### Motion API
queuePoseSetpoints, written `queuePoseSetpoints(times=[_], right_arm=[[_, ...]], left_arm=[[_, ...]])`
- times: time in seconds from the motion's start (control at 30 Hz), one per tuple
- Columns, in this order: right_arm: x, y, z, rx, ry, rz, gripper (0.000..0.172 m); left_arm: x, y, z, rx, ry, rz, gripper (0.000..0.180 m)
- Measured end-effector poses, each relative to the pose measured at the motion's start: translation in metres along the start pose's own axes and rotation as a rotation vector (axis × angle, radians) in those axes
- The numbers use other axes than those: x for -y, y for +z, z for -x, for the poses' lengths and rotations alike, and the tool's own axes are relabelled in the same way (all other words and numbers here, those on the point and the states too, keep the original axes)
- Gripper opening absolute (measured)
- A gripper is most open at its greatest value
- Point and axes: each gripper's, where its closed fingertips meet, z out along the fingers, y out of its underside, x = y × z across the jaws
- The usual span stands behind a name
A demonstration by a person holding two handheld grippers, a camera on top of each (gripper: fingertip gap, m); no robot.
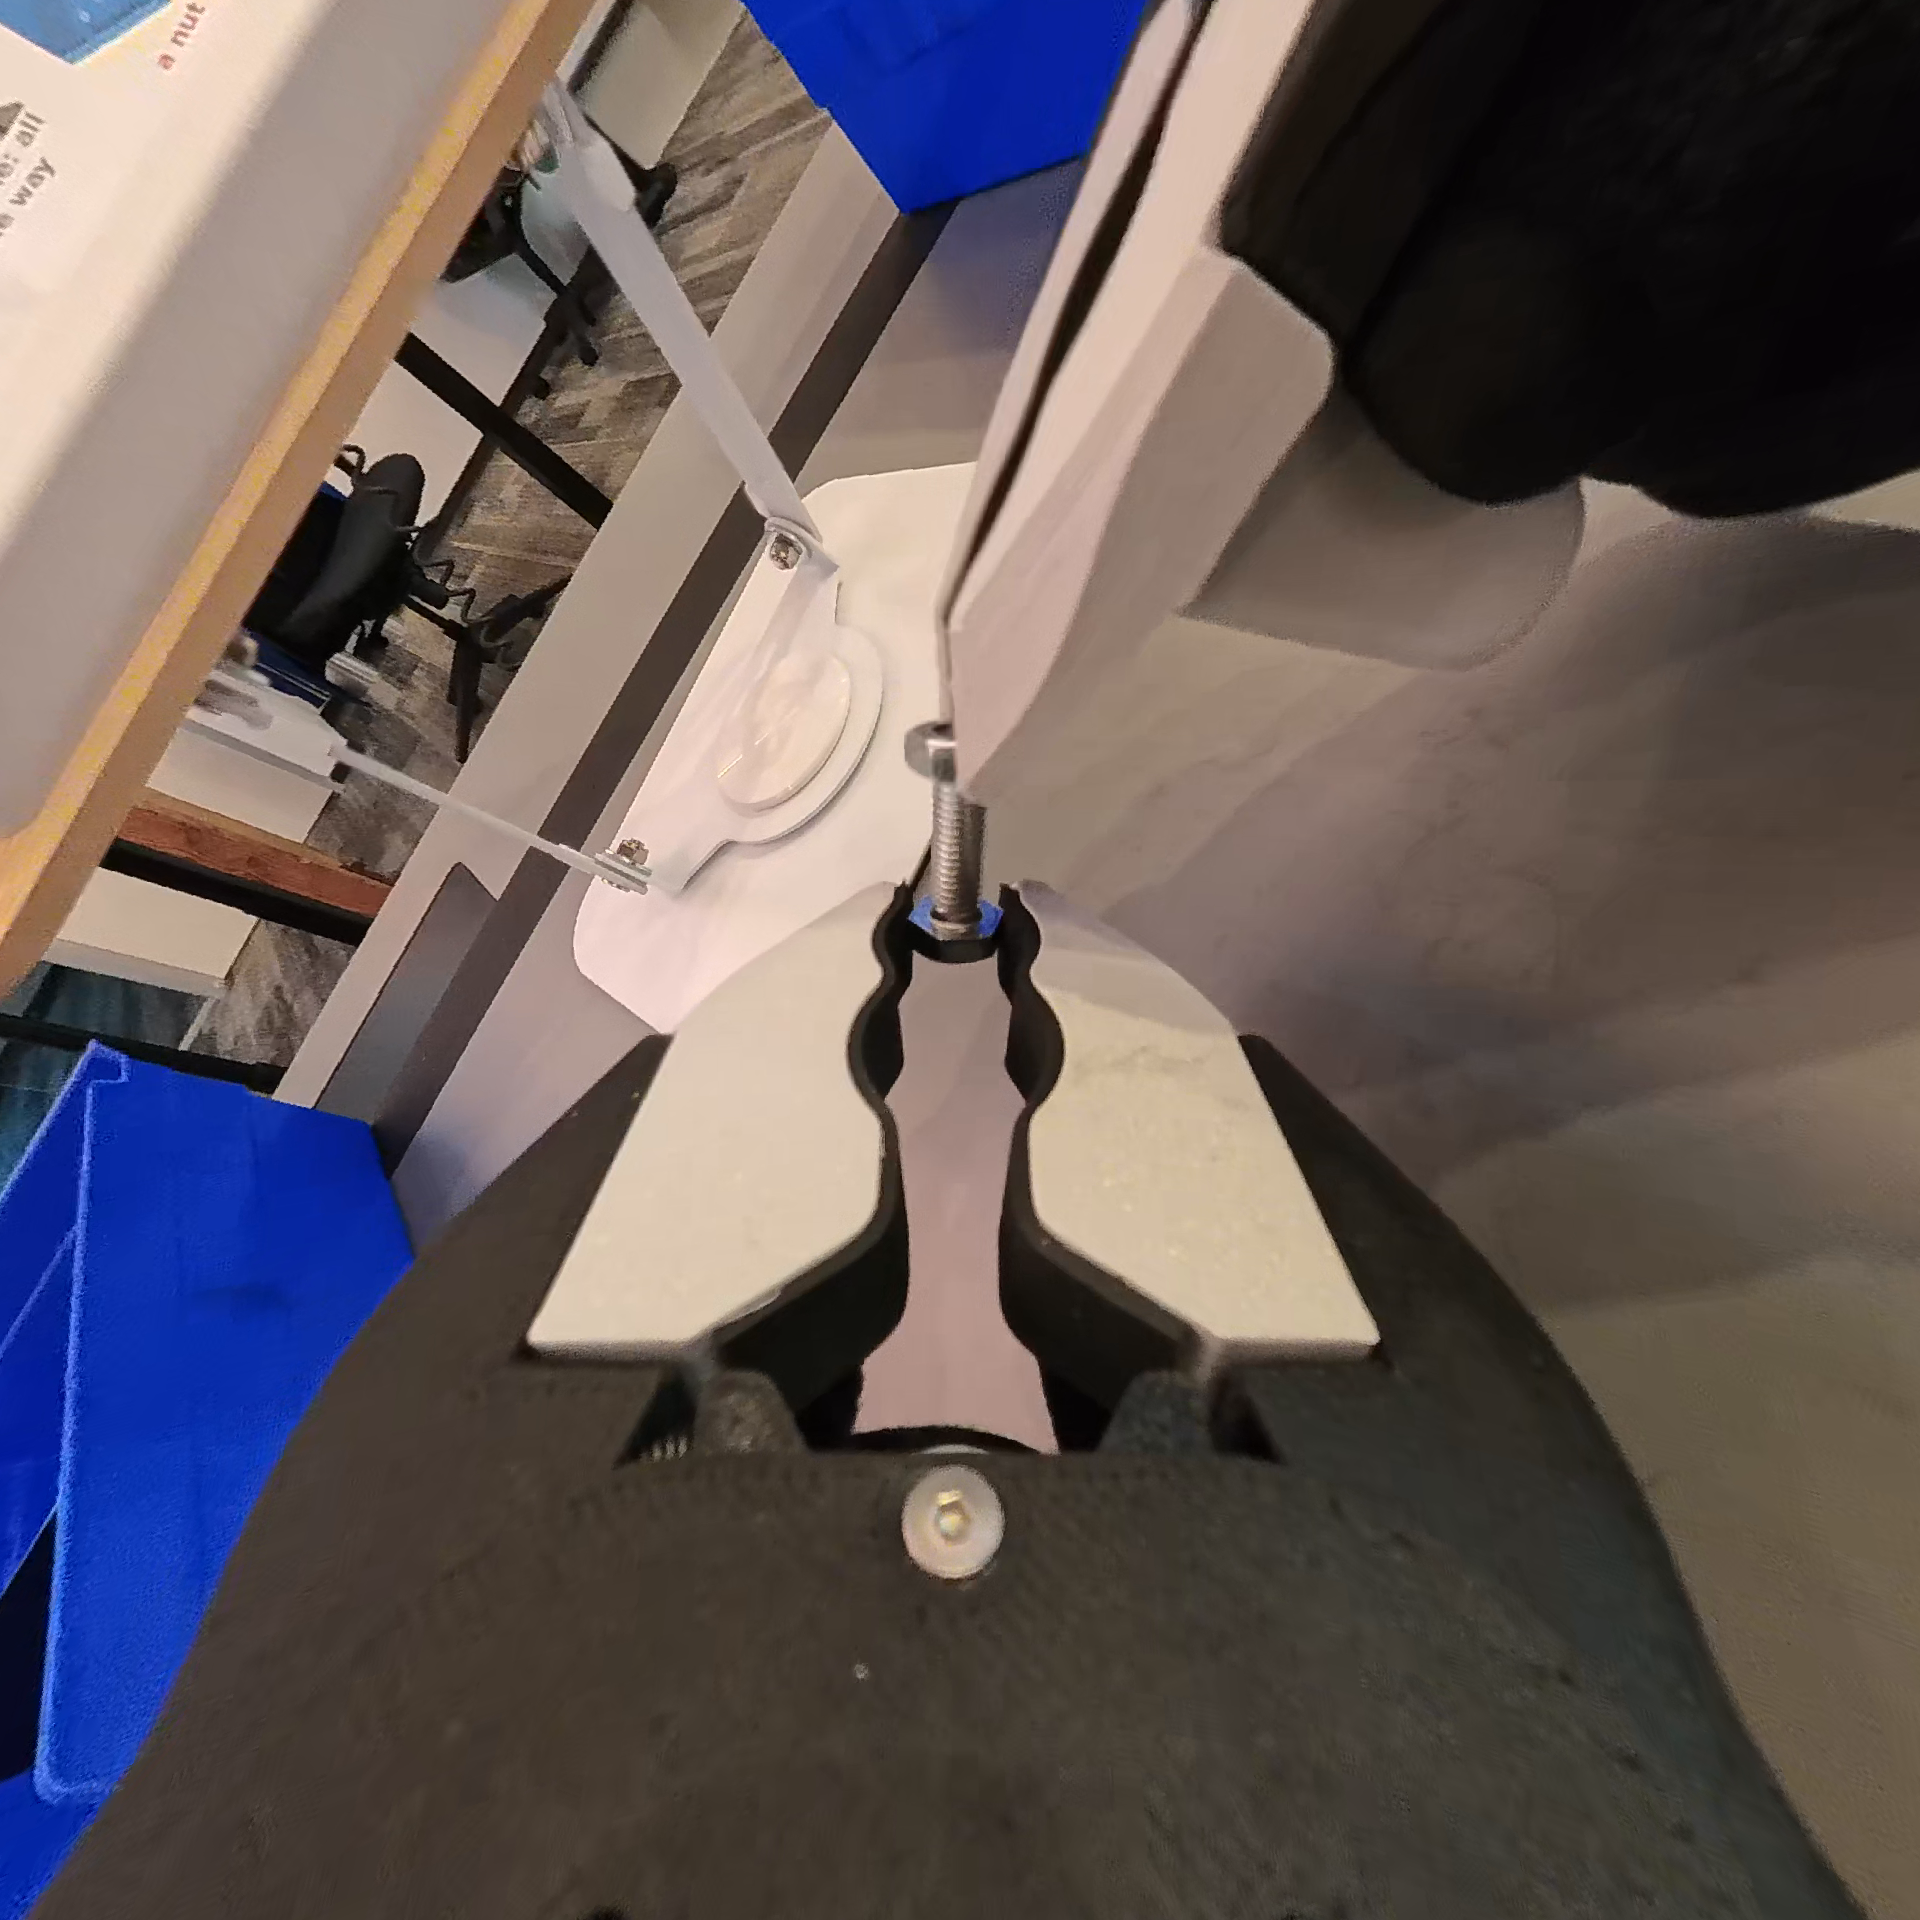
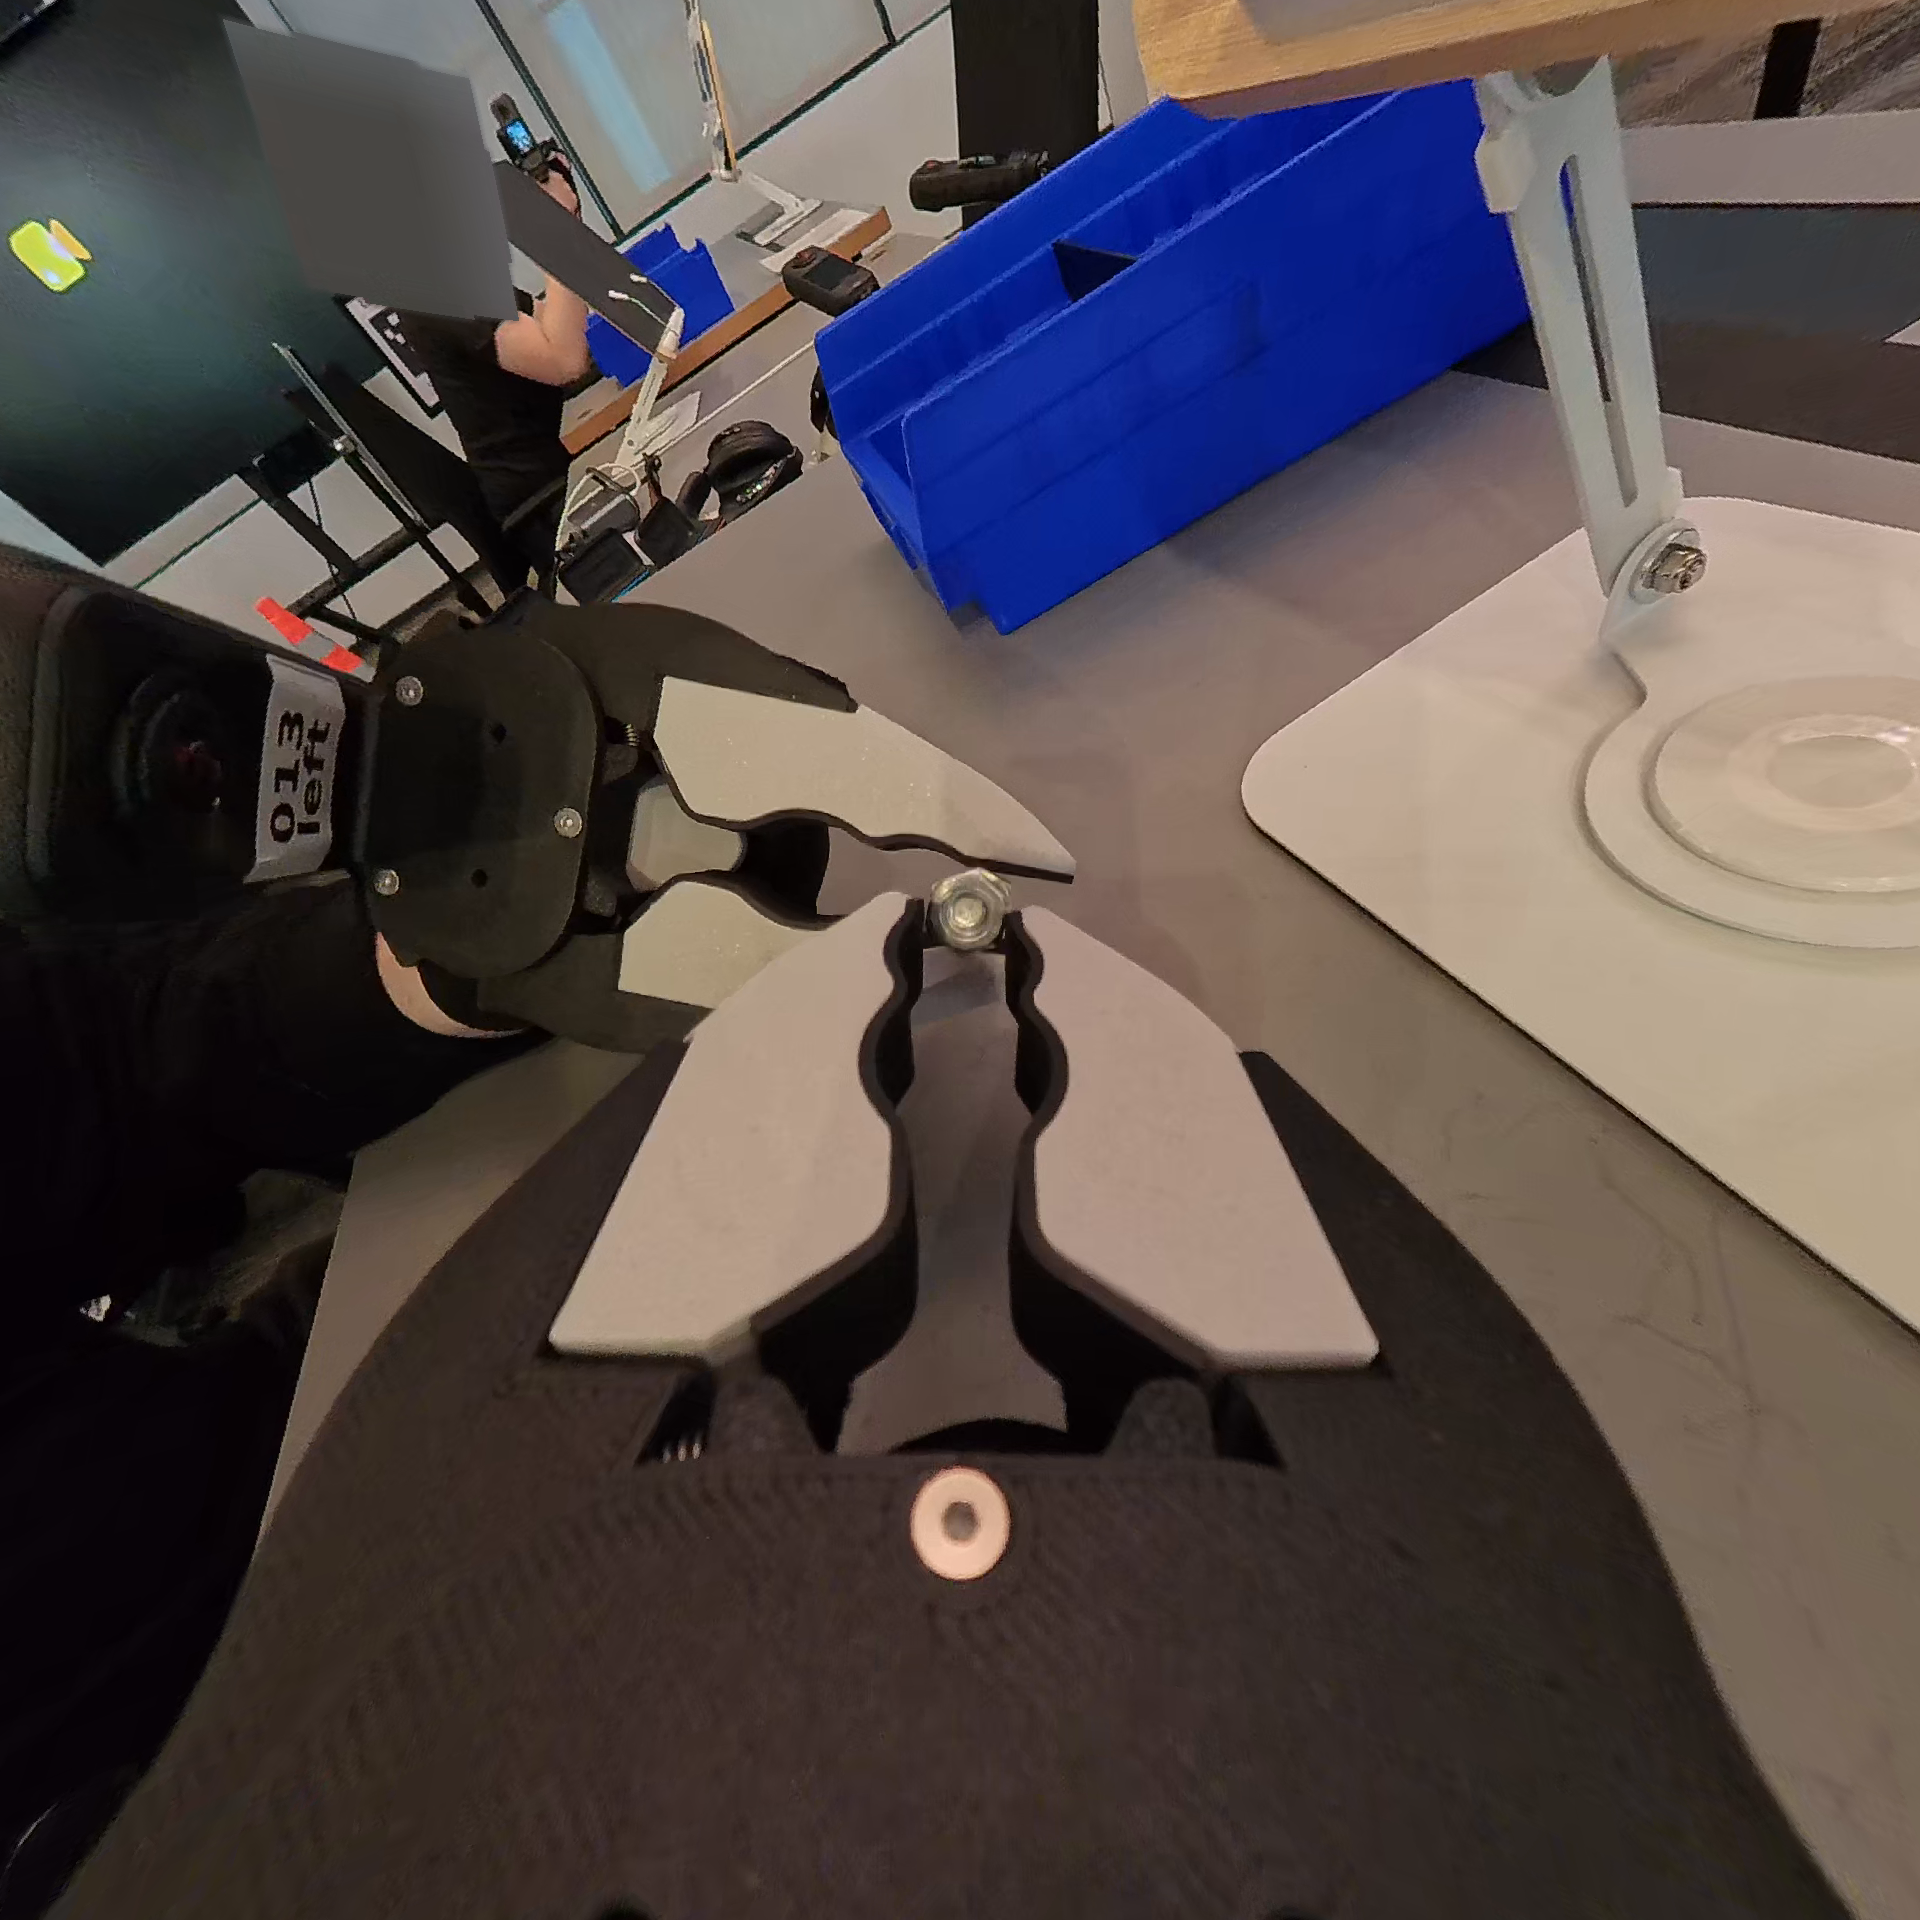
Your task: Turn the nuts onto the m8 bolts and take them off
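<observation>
A silver M8 bolt is held in the air between both grippers. My left gripper is shut on its hex head, and the threaded shaft points up and away from it. My right gripper is shut on the silver nut at the bolt's other end, and I see the bolt's tip end-on in the nut's middle. In the left wrist view the nut is at the tip of the right gripper's grey fingers. In the right wrist view the left gripper's fingers reach in from the left, just behind the nut.
A white stand base with slanted arms carrying a wooden board lies on the grey table to the right. A blue bin stands behind it, another blue bin is at the left. A person sits at a far table. My two grippers' fingertips are within a few centimetres of each other.
</observation>
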Motion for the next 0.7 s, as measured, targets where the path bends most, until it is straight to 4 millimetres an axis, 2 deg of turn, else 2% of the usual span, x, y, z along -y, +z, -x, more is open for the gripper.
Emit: queuePoseSetpoints(times=[0.37, 0.6, 0.7], right_arm=[[0.003, -0.003, 0.004, 0.02, -0.027, -0.031, 0.033], [0.001, -0.006, 0.002, 0.018, -0.052, -0.023, 0.03], [-0.009, -0.006, 0.011, 0.052, -0.114, 0.047, 0.028]], left_arm=[[0.004, -0.001, 0.002, -0.023, -0.053, -0.029, 0.015], [0.0, 0.0, 0.001, -0.039, -0.071, -0.022, 0.015], [-0.005, -0.003, 0.008, -0.04, -0.117, -0.026, 0.016]])
